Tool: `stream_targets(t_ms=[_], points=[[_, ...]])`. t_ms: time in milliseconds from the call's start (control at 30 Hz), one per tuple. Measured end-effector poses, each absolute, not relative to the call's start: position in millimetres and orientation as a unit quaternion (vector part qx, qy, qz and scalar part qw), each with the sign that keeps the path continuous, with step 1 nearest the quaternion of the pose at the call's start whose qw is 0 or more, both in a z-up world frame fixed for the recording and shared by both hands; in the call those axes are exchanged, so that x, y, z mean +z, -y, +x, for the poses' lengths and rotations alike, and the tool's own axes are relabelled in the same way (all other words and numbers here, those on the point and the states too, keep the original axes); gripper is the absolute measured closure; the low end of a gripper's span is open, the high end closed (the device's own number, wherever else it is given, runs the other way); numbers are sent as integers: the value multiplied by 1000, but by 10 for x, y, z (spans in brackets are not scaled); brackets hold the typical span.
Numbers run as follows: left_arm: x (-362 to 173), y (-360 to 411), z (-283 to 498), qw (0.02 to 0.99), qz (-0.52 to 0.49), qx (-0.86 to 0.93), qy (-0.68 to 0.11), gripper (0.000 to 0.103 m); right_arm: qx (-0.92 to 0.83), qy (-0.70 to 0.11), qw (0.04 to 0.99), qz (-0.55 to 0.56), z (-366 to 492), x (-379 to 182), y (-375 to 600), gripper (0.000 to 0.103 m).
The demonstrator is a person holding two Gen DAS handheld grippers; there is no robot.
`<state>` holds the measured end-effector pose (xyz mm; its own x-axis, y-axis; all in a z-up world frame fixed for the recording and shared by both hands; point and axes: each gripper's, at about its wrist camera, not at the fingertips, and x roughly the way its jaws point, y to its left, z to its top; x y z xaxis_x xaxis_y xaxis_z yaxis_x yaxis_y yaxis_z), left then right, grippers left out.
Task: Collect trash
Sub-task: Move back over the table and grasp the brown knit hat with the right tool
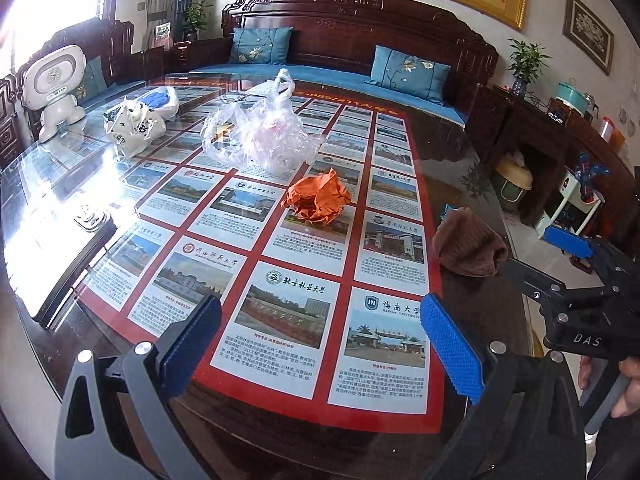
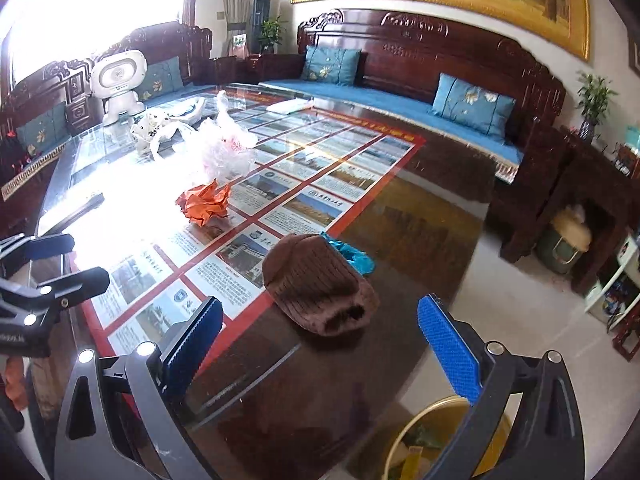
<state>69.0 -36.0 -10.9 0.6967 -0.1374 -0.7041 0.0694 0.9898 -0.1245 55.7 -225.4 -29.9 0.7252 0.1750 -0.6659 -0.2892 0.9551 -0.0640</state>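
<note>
Left wrist view: your crumpled orange paper (image 1: pixel 316 197) lies mid-counter (image 1: pixel 460 168), a clear plastic bag (image 1: pixel 256 136) just behind it, a brown cloth (image 1: pixel 468 242) to its right. Both your left tongs (image 1: pixel 320 344) and right tongs (image 2: pixel 320 336) are spread, holding nothing.

On the glass table (image 1: pixel 460 152) I see a crumpled orange paper ball (image 1: pixel 318 197) just nearer me than a crinkled clear plastic bag (image 1: pixel 260 134), a brown cloth (image 1: pixel 468 248) at its edge.

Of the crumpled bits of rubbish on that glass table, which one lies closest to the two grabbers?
The orange paper ball. It sits alone, nearest the open fingers; the clear plastic bag and the white printed bag lie farther back.
</note>
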Motion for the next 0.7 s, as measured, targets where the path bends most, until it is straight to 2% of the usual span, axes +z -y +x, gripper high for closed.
stream_targets(t_ms=[367, 433, 467, 500, 533, 600, 633, 700], points=[[-251, 404, 921, 913, -47, -61, -401, 4, 72, -380, 913, -130, 1003, -632, 2090, 11], [-261, 411, 947, 912, -48, -62, -402, 4, 76, -387, 909, -137, 1031, -678, 2052, 22], [-265, 415, 956, 912, -48, -61, -403, 4, 84, -394, 905, -135, 1042, -699, 2046, 35], [-265, 417, 961, 912, -48, -61, -403, 4, 90, -403, 901, -131, 1057, -721, 2054, 42], [-267, 421, 962, 912, -48, -62, -403, 4, 96, -407, 900, -122, 1063, -724, 2076, 45], [-267, 430, 966, 912, -47, -62, -403, 4, 103, -406, 901, -107, 1062, -716, 2117, 60], [-268, 438, 964, 912, -47, -63, -403, 4, 105, -408, 901, -104, 1060, -713, 2131, 64], [-270, 456, 961, 911, -46, -65, -404, 4, 116, -410, 900, -91, 1038, -706, 2168, 83]])
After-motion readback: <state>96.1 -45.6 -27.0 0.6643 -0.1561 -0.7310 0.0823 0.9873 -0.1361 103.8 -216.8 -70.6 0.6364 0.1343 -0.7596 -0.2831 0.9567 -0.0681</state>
